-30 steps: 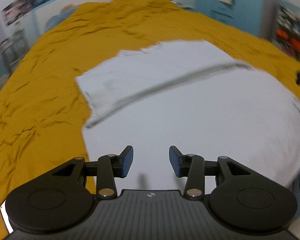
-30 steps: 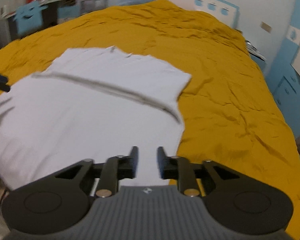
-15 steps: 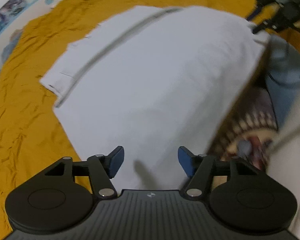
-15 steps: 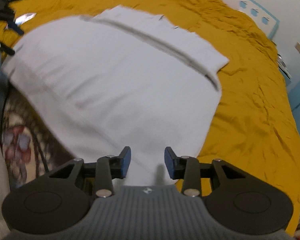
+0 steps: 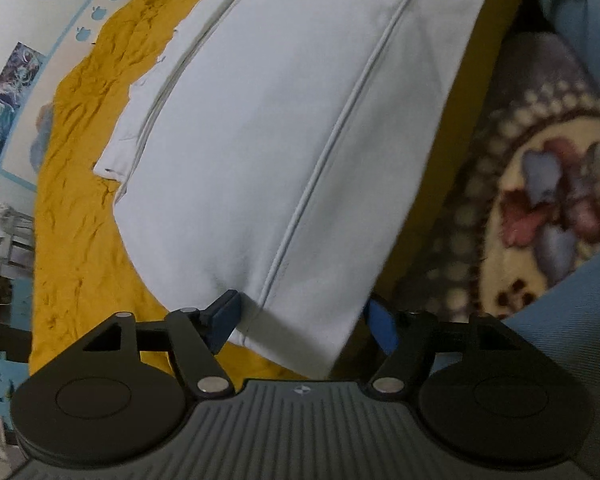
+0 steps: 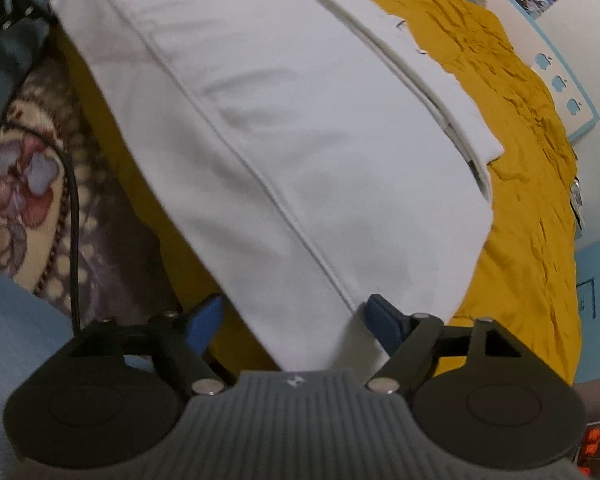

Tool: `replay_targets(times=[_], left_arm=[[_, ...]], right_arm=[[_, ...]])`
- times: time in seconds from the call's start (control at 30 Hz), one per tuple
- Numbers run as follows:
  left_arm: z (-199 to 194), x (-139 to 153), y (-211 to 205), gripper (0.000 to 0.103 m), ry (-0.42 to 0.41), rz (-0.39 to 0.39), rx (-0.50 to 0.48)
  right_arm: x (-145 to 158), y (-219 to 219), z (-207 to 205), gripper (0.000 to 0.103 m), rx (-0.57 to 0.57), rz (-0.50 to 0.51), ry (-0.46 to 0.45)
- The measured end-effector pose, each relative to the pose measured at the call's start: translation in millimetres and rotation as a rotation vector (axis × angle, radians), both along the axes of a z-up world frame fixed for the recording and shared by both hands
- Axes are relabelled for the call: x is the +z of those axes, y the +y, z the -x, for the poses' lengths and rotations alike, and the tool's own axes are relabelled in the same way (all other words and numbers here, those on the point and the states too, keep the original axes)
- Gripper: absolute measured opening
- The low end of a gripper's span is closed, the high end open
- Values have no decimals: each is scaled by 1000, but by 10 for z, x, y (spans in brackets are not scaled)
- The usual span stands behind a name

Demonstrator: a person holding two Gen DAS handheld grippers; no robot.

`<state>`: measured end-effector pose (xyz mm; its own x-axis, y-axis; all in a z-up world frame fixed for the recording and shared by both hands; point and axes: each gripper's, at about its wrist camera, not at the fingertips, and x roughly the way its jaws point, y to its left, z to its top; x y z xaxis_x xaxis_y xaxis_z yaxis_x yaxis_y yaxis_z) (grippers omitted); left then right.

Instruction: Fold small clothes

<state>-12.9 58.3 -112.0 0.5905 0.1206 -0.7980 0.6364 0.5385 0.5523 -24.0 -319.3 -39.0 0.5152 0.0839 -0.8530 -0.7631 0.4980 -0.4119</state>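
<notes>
White garment [image 5: 284, 128], a small piece of clothing with a stitched hem running its length, lies spread on a mustard-yellow bedspread [image 5: 80, 200], its near end hanging over the edge of the bed. In the left wrist view the left gripper [image 5: 300, 318] points steeply down at that near end, apparently so the hem corner can be taken for the next fold. Its jaws are opening and stand wide; the corner of the cloth sits between the blue pads [image 5: 224, 314], but they do not press on it, so nothing is held. A narrower folded layer [image 5: 140, 120] of the same white cloth shows along the far side, which suggests one fold is already in place. To the right, below the bed edge, a flower-patterned blanket [image 5: 540, 184] lies close to the hanging corner and could be caught along with it.

In the right wrist view the right gripper [image 6: 292, 322] comes at the other near corner of the garment [image 6: 300, 120] in the same way. Its jaws are opening too, wide apart, with the hem end between the pads [image 6: 206, 322] and not gripped. The bedspread [image 6: 532, 200] stretches away to the right. On the left a black cable [image 6: 74, 216] runs across the patterned blanket [image 6: 24, 168], just beside the left pad, and looks like the likeliest snag.
</notes>
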Motion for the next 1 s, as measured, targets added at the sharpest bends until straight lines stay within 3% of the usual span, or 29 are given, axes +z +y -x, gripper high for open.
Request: replay_targets(times=[0.13, 0.23, 0.27, 0.33, 0.43, 0.57, 0.63, 0.67, 0.77, 1.0], left_arm=[[-10, -171, -46, 91, -26, -46, -20], [26, -267, -80, 91, -58, -88, -38], [41, -284, -78, 90, -68, -95, -43], [67, -280, -81, 78, -77, -101, -46], [37, -151, -93, 54, -85, -77, 2], [-92, 168, 16, 29, -47, 67, 116], [-81, 285, 38, 16, -50, 98, 134], [-60, 335, 37, 14, -60, 102, 134], [-20, 509, 41, 9, -91, 134, 151], [-121, 958, 89, 9, -193, 241, 222]], right_arm=[[-150, 30, 17, 82, 36, 52, -19], [-311, 59, 50, 82, 80, 130, -56], [-352, 67, 67, 82, 94, 151, -67], [-394, 73, 96, 81, 109, 176, -86], [-330, 26, 84, 65, 86, 152, -105], [-136, -43, 37, 42, 47, 107, -98], [-47, -52, 49, 25, 37, 87, -87], [5, -60, 61, 3, 37, 72, -69], [173, -89, 96, 0, 24, 39, -78], [750, -184, 69, 0, -42, -76, -210]])
